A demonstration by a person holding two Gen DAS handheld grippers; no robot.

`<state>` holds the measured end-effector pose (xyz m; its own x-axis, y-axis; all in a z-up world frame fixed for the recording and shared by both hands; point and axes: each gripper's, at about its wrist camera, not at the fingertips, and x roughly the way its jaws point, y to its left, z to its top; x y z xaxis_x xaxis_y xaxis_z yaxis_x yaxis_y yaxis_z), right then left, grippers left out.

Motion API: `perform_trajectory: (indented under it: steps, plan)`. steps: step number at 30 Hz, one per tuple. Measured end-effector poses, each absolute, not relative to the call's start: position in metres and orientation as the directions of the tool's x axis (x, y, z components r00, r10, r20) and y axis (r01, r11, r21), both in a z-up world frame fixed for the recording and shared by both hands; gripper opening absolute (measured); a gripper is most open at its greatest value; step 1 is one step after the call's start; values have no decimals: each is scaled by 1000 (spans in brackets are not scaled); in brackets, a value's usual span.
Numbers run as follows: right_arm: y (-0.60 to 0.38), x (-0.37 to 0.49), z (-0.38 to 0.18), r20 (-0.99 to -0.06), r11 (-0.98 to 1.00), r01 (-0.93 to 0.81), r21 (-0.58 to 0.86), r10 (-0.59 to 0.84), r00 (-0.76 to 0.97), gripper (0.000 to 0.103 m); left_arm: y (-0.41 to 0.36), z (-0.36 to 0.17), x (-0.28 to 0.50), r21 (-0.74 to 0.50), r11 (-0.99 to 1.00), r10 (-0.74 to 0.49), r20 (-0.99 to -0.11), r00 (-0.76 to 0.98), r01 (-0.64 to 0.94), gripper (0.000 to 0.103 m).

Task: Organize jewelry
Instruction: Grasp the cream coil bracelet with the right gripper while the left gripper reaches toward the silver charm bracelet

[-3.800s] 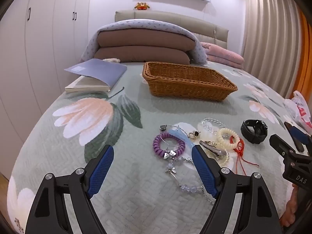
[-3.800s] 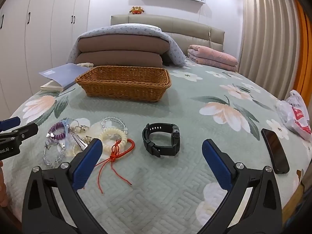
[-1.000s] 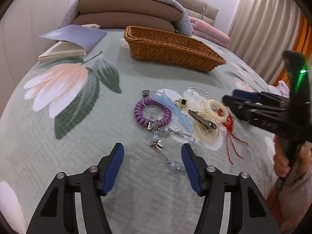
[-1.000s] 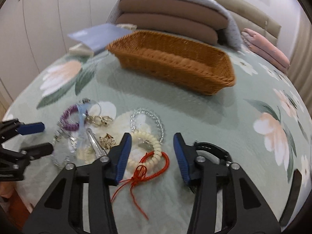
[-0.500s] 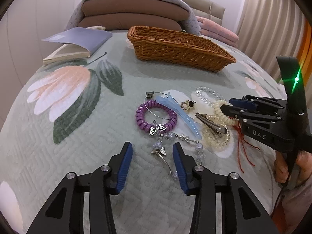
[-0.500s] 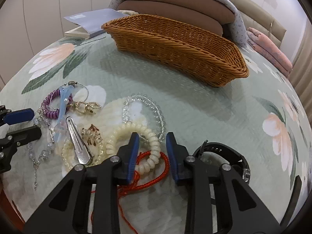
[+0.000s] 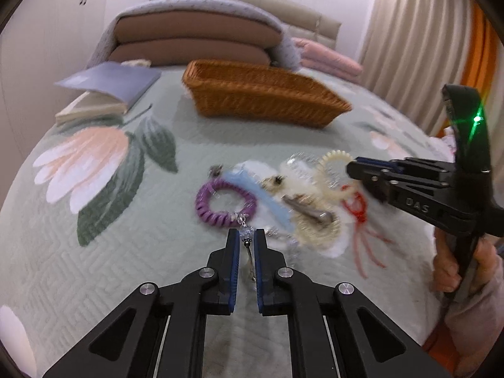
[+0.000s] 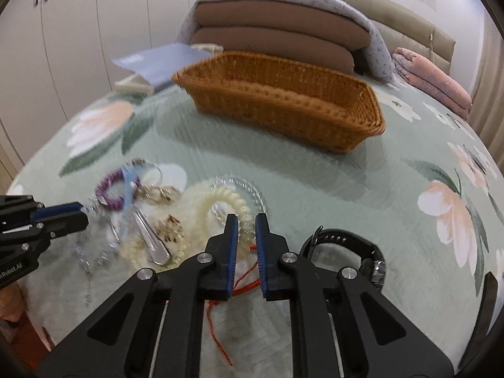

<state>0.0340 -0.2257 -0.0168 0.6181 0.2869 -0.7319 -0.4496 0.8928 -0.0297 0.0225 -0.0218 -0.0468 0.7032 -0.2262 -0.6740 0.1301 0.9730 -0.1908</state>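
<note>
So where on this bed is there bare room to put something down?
Bare quilt lies between the basket and the jewelry pile, and right of the watch. The basket looks empty. It is crowded around the purple coil and cream coil.

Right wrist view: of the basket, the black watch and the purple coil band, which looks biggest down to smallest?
1. Basket, by far the largest.
2. Watch.
3. Purple coil band, smallest.
The watch lies nearer the camera, so its lead over the band is unsure.
</note>
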Motion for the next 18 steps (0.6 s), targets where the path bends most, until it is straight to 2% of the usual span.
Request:
perform_trajectory:
  steps: [12,18]
  plan:
    - [-238,23,9,-686,892,-452,0,329,649,10,-14,-24,14,-240,953,-298,-615,730,187,9]
    - [-234,31,-9,-733,898,-440,-24,284,619,10,-15,-20,11,-234,952,-300,-603,739,196,9]
